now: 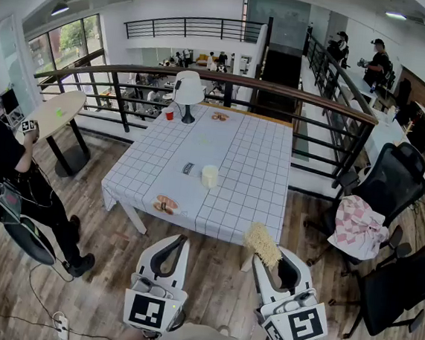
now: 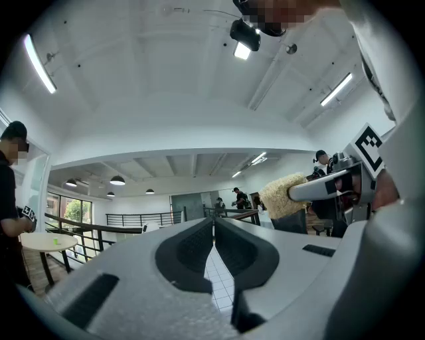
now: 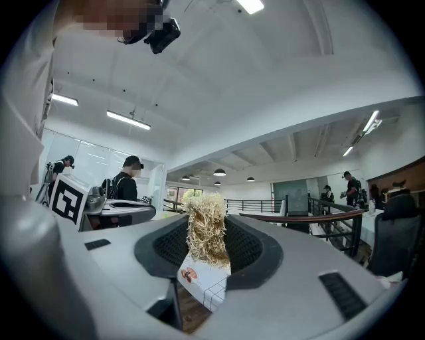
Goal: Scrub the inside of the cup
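Observation:
A pale cup (image 1: 210, 176) stands upright near the middle of the table with the white checked cloth (image 1: 251, 162). My right gripper (image 1: 267, 253) is shut on a straw-coloured loofah scrubber (image 1: 263, 244) that sticks out past its tips; the scrubber (image 3: 206, 228) fills the gap between the jaws of the right gripper (image 3: 207, 234) in its own view. My left gripper (image 1: 179, 243) is shut and holds nothing; the left gripper (image 2: 214, 229) shows its jaws pressed together. Both grippers hang over the floor short of the table's near edge, well away from the cup.
On the cloth lie a small dish of food (image 1: 166, 204) at the near left corner, a dark card (image 1: 188, 168), a white lamp (image 1: 189, 90) and a red cup (image 1: 169, 114) at the far end. A person (image 1: 10, 176) stands left; office chairs (image 1: 390, 190) stand right.

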Motion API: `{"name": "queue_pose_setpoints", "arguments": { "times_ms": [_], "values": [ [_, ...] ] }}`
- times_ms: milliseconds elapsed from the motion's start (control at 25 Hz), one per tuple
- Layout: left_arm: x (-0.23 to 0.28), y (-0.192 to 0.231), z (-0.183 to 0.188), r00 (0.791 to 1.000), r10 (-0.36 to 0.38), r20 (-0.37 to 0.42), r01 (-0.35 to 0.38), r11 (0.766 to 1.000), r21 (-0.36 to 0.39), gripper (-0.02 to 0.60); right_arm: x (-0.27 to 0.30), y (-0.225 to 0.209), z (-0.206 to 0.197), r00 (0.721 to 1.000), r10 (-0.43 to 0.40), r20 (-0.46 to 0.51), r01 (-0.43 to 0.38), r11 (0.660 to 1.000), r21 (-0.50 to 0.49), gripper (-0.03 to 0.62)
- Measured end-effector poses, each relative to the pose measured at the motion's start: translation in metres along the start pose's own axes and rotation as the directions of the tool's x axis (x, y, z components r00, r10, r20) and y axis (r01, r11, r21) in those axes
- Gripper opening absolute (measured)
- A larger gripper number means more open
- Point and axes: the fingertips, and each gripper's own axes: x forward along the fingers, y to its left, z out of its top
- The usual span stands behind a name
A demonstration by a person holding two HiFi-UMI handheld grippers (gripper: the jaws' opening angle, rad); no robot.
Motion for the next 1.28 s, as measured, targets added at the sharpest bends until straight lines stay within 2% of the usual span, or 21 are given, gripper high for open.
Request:
{"name": "queue_pose_setpoints", "arguments": {
  "times_ms": [160,320,480,680,1280],
  "values": [
    [0.003,0.002,-0.005,1.000,0.008,-0.026,-0.008,1.000,-0.005,0.021,0.002,-0.004,-0.003,1.000,0.001,-0.011,-0.001,1.000,-0.004,0.135],
    [0.006,0.004,-0.011,1.000,0.001,-0.001,-0.001,1.000,0.029,0.021,0.003,-0.006,-0.005,1.000,0.004,-0.017,-0.005,1.000,-0.013,0.137],
    [0.008,-0.001,-0.010,1.000,0.009,-0.010,-0.008,1.000,0.009,0.021,0.002,-0.006,-0.004,1.000,0.022,-0.016,-0.022,0.998,-0.054,0.137],
    [0.005,-0.010,-0.018,0.999,0.030,-0.022,-0.029,0.999,0.021,0.021,-0.004,-0.010,-0.006,0.999,0.043,-0.012,-0.043,0.998,-0.040,0.138],
    [-0.003,-0.069,-0.023,0.998,0.042,-0.057,-0.040,0.999,0.020,0.021,-0.048,-0.037,-0.026,0.997,0.066,-0.028,-0.066,0.998,-0.008,0.137]
  ]
}}
